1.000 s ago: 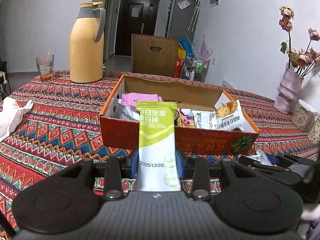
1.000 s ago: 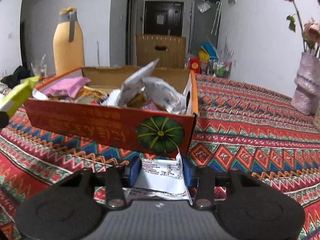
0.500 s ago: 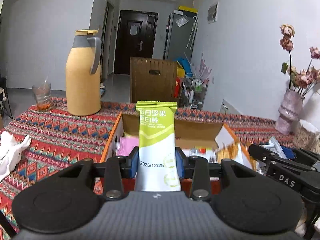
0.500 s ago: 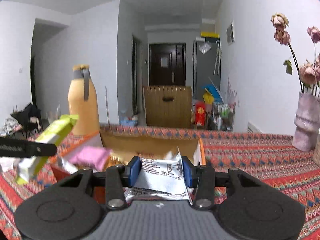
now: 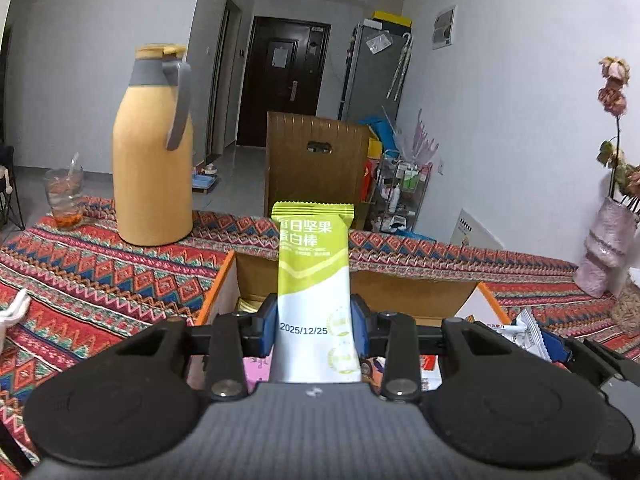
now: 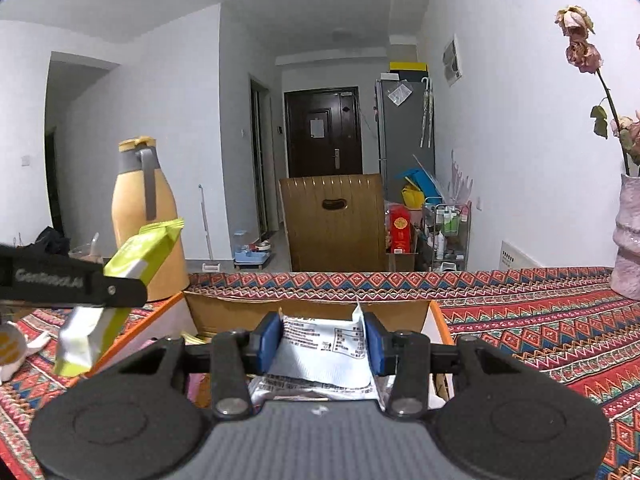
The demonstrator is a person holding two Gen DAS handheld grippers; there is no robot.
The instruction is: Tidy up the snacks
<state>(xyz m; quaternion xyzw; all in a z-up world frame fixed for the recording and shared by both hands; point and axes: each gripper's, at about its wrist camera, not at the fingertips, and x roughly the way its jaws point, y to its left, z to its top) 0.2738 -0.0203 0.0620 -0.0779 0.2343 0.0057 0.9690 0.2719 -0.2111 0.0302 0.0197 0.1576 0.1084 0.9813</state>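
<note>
Snacks are in hand on both sides, held above the open cardboard box (image 5: pixel 416 292) on the patterned tablecloth (image 5: pixel 100 280). At left, the left gripper (image 5: pixel 314 330) is clamped on a green-and-white bar packet (image 5: pixel 314 280), pads pressing its lower half, so it stands upright. It looks light and fairly stiff, with a slick film wrapper; a mid-body pinch across the width suits it. At right, the right gripper (image 6: pixel 324 338) pinches a white crinkled packet (image 6: pixel 324 344) across its width. This one seems soft and nearly weightless, probably crushable, so a gentle squeeze near its edge seems wiser.
</note>
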